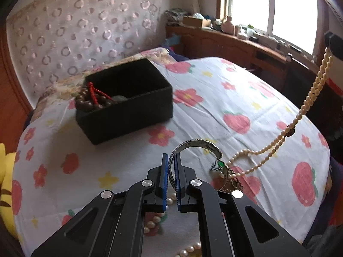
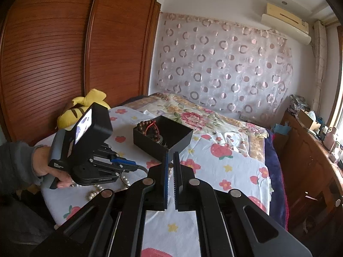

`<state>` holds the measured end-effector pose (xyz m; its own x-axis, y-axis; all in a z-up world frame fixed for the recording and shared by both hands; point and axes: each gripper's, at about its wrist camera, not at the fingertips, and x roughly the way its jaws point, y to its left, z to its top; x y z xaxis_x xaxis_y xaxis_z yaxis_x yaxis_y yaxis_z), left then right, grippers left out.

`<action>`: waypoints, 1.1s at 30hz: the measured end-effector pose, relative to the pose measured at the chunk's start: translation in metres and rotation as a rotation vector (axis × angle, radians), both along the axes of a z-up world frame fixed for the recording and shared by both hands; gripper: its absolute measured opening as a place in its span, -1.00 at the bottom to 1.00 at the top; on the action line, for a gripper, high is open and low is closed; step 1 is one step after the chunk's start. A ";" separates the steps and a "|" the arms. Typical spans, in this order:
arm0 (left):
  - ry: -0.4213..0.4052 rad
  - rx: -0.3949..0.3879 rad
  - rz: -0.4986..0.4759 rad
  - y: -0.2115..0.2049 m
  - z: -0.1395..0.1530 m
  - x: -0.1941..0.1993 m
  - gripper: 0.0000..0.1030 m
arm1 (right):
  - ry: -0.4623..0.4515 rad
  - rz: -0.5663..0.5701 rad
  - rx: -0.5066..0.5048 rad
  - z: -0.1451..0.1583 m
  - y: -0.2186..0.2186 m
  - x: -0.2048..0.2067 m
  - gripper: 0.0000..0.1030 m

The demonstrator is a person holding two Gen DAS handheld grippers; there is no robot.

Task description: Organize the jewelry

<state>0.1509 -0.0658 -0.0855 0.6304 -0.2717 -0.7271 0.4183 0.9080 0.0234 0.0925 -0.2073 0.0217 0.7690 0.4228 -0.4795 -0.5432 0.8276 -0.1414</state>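
While pinching bangle (image 1: 194,147): left hand-held gripper (image 1: 171,171), level.

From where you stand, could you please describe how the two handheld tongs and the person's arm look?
Both tongs, left and right, have matte black linkage arms with round silver pivot pins and blue ribbed pads. A black camera housing tops the left unit. The left hand wears a grey sleeve.

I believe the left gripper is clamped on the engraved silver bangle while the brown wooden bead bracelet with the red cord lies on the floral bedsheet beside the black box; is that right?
Not quite. The left gripper does clamp the engraved silver bangle, but the brown wooden bead bracelet with the red cord lies inside the black box, against its left end, not on the floral bedsheet. The left wrist view shows this.
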 end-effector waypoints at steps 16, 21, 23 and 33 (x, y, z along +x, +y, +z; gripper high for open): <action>-0.065 -0.068 0.065 0.035 0.034 -0.006 -0.91 | -0.142 0.011 0.007 0.065 0.022 0.013 -0.91; -0.065 -0.068 0.066 0.036 0.033 -0.008 -0.91 | -0.162 0.008 0.022 0.079 0.019 0.019 -0.91; -0.065 -0.068 0.066 0.036 0.032 -0.008 -0.91 | -0.174 0.009 0.028 0.083 0.018 0.017 -0.91; -0.110 -0.071 0.107 0.046 0.056 -0.004 -0.90 | -0.172 0.006 -0.030 0.088 0.034 0.044 -0.91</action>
<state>0.1469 -0.0197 -0.0293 0.7331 -0.2468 -0.6338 0.3176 0.9482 -0.0020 0.1360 -0.1738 0.1095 0.8386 0.4147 -0.3533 -0.5133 0.8186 -0.2576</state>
